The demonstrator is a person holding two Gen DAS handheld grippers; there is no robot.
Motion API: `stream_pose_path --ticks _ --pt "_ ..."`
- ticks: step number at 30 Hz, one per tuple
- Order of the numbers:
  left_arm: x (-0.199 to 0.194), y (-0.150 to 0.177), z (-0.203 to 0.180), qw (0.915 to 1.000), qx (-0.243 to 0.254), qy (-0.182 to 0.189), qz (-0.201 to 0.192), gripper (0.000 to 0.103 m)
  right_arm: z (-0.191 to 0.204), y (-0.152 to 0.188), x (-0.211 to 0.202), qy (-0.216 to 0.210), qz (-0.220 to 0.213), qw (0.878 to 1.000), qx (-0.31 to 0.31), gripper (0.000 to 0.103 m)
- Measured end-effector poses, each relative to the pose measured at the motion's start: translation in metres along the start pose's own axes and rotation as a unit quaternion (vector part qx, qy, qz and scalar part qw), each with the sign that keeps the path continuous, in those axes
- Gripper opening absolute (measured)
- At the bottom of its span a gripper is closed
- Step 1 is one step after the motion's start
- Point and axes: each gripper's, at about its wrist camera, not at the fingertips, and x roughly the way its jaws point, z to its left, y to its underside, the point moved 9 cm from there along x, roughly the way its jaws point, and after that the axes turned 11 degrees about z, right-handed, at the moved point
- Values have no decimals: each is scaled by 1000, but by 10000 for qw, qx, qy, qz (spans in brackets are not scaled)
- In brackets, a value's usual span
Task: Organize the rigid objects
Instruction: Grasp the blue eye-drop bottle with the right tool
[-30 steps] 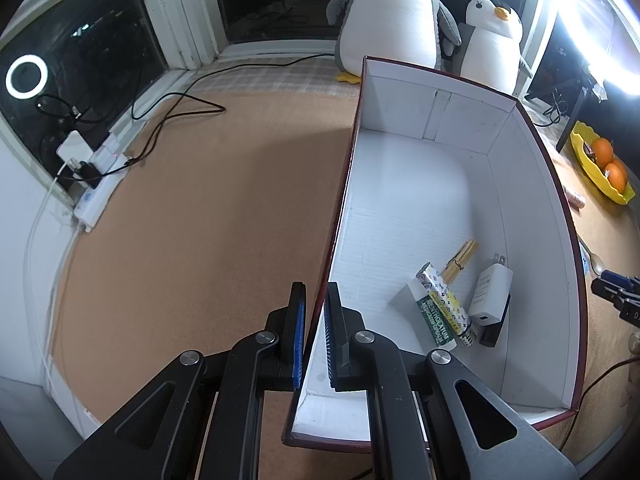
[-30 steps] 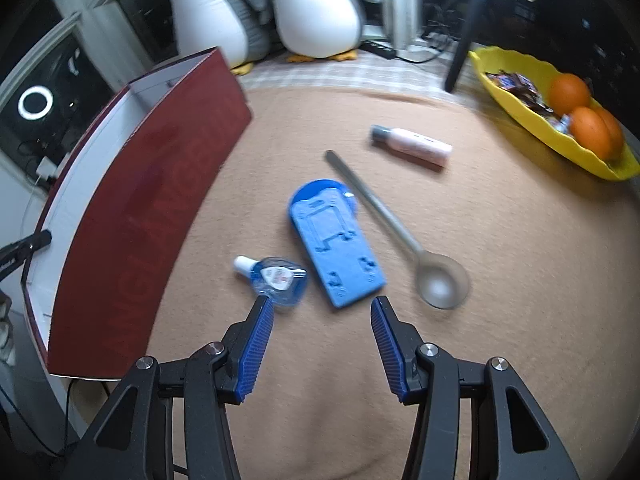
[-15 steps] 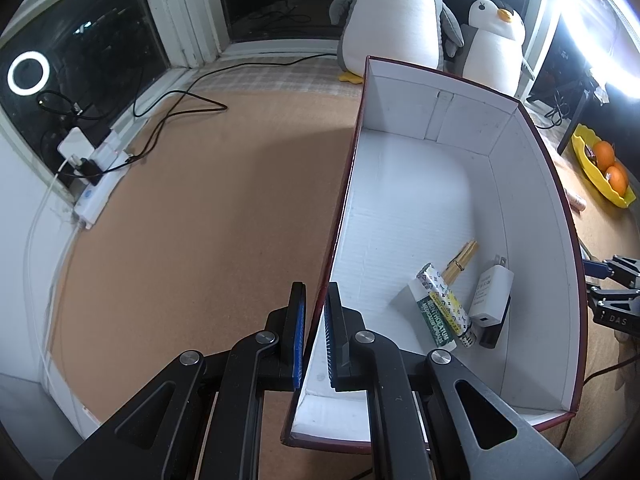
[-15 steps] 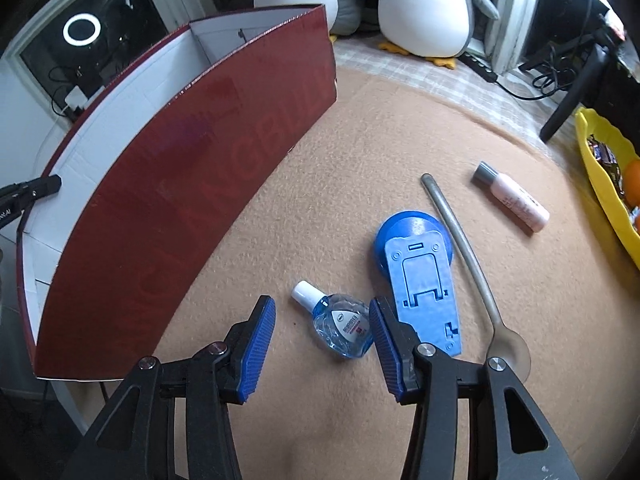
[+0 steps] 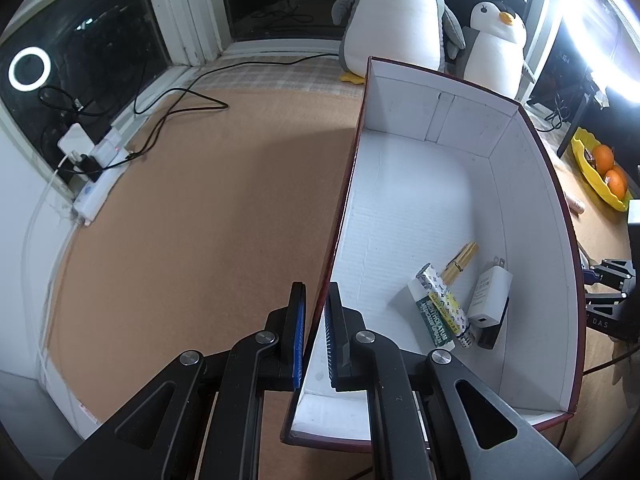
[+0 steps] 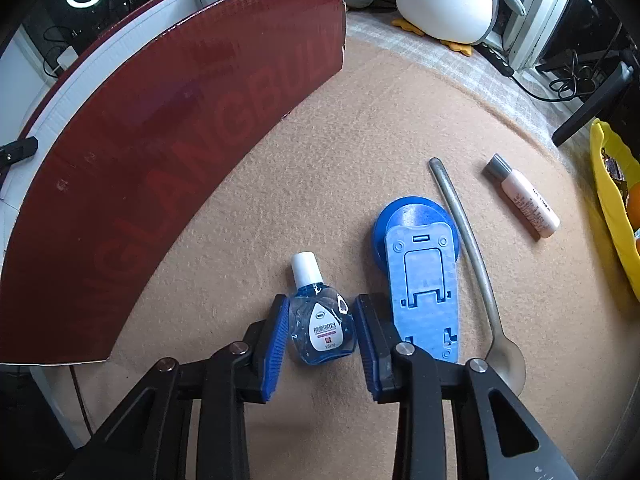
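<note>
My left gripper [image 5: 315, 312] is shut on the near left wall of the dark red box [image 5: 344, 208], white inside. In the box lie a white charger [image 5: 489, 294], a patterned tube [image 5: 444, 304], a green-labelled pack [image 5: 434, 322] and a wooden clothespin [image 5: 462, 262]. My right gripper [image 6: 322, 328] is open, with its fingers on either side of a small blue eye-drop bottle [image 6: 320, 320] lying on the tan mat; the pads stand just off it. The box's red outer wall [image 6: 160, 160] is to the left.
A blue plastic stand [image 6: 424, 280], a metal spoon [image 6: 472, 256] and a pink bottle with a grey cap [image 6: 524, 200] lie right of the eye drops. A yellow fruit tray [image 6: 612, 208] is at the far right. Plush penguins [image 5: 400, 20] and cables [image 5: 172, 108] are behind.
My right gripper has moved forward and down onto the eye-drop bottle, which now sits between its fingers, and the fingers have narrowed. The left gripper has not moved.
</note>
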Motion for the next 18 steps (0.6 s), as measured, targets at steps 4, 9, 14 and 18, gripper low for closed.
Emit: stream_pose_path --ticks 4,9,14,18 --pt "0 0 0 10000 -6 18 -6 7 1 3 -1 102 -43 9999 41 29" --pt "-1 1 0 10000 -13 55 -32 7 7 13 -4 133 -112 9997 174 29" --pt "-2 2 0 9999 -24 137 -62 7 8 18 -11 197 -228 9987 422 29" --pt "-2 3 0 9998 -10 175 -82 7 11 21 -22 237 -356 9976 544 29"
